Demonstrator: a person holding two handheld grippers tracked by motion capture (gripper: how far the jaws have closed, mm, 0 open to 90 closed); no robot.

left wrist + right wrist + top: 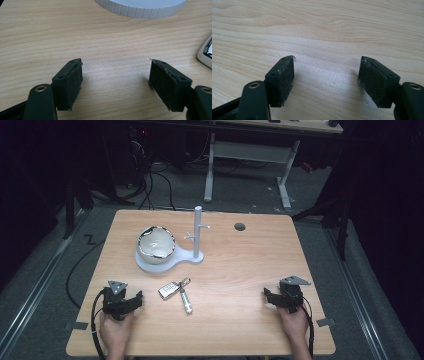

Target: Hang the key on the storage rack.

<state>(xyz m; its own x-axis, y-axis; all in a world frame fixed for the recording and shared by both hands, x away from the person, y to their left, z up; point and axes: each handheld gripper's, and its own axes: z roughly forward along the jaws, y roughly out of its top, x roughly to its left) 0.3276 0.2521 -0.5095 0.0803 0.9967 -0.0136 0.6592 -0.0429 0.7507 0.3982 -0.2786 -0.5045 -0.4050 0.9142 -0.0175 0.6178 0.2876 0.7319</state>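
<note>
- The left gripper (134,301) is held low over the near left part of the wooden table (250,270), its jaws spread wide with nothing between them; in the left gripper view (115,82) only bare wood is seen between the 2 pads.
- The right gripper (270,296) is held near the table's near right corner, likewise released, with bare wood between its pads in the right gripper view (325,80).
- A key bunch (176,292), made up of a silver fob, a ring and a small metal cylinder, lies flat on the table between the 2 grippers, nearer the left one and just to its right; a corner of the fob (205,52) is seen at the right edge of the left gripper view.
- Nothing is seen lying between the left gripper and the key bunch.
- Beyond the keys, a white stand (156,265) with an upright post (198,232) is placed; a bowl (156,244) sits on its round base, whose ribbed rim (142,10) is seen in the left gripper view.
- A dark round hole (240,226) is seen in the table's far part, well apart from everything else.
</note>
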